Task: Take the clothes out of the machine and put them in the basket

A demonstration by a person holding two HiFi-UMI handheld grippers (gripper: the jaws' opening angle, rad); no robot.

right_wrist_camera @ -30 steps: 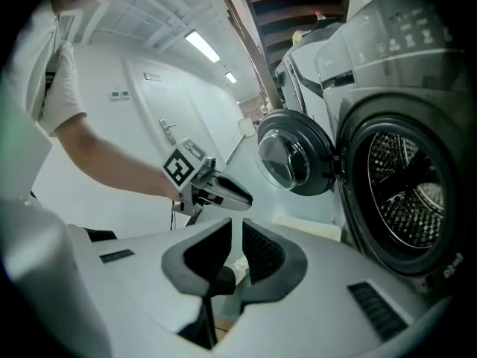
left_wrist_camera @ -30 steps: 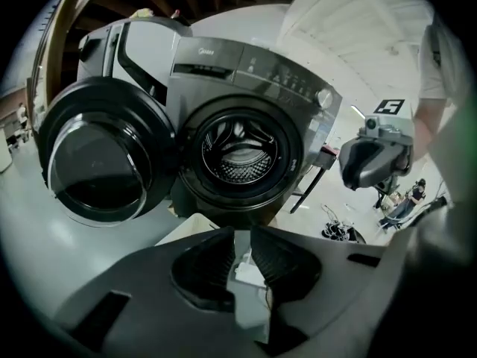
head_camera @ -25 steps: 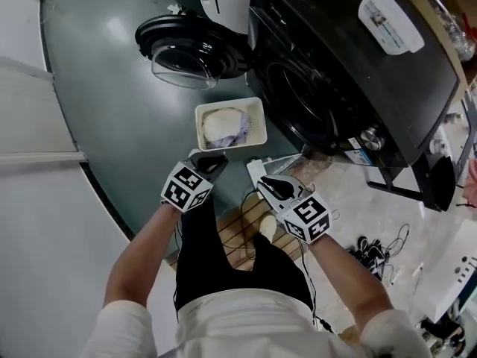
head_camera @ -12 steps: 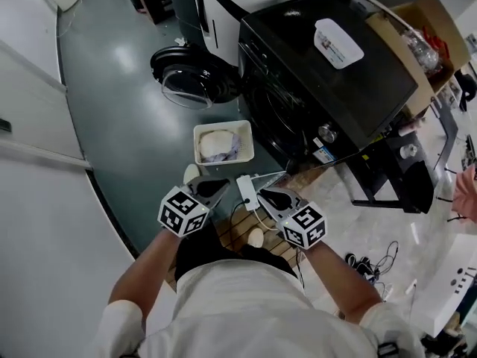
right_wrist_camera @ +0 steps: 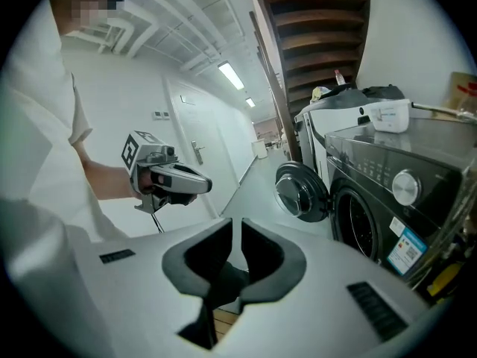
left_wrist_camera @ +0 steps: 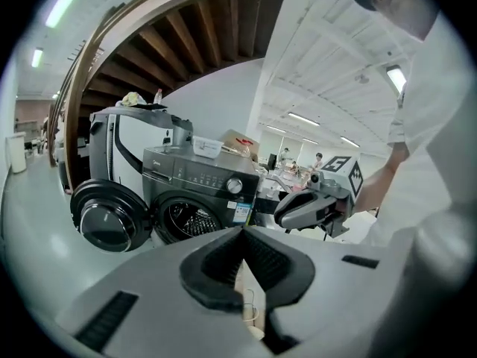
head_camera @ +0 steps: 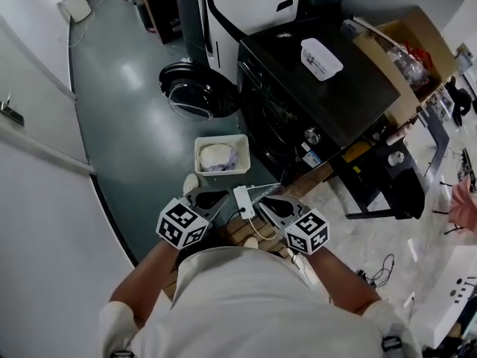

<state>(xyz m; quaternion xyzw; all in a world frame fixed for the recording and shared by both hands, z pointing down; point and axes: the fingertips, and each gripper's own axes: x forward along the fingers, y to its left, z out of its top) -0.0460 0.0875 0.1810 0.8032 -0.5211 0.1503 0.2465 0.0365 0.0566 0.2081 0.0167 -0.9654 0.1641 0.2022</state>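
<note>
- Waist-high in front of the person, both grippers sit side by side. They point forward and slightly down, well above the floor (head_camera: pixel 134 133).
- Left gripper (head_camera: pixel 207 198): pads pressed together at the tip, nothing between them.
- Right gripper (head_camera: pixel 270 202): pads all but together with only a thin slit showing, nothing in it.
- Basket (head_camera: pixel 200 146): on the floor, ahead of and below both tips, just beside the front of the washing machine (head_camera: pixel 313 88).
- Clothes (head_camera: pixel 218 156): a white and pale lilac bundle lying inside the basket.
- Door (head_camera: pixel 195 95): swung wide open, beyond the basket and off to the left in the head view.
- Drum (left_wrist_camera: pixel 182 218): the left gripper view shows bare ribbed metal and no cloth. The gripper's own body hides its lowest part.
- Judgement: the unloading looks finished or nearly so, since both grippers are empty and the load is in the basket.
- Key relation: the drum mouth lies ahead and to the right, low down. The right gripper is nearer the machine, while the left is nearer the basket. Any last check of the drum would need a reach forward, down and right.
</note>
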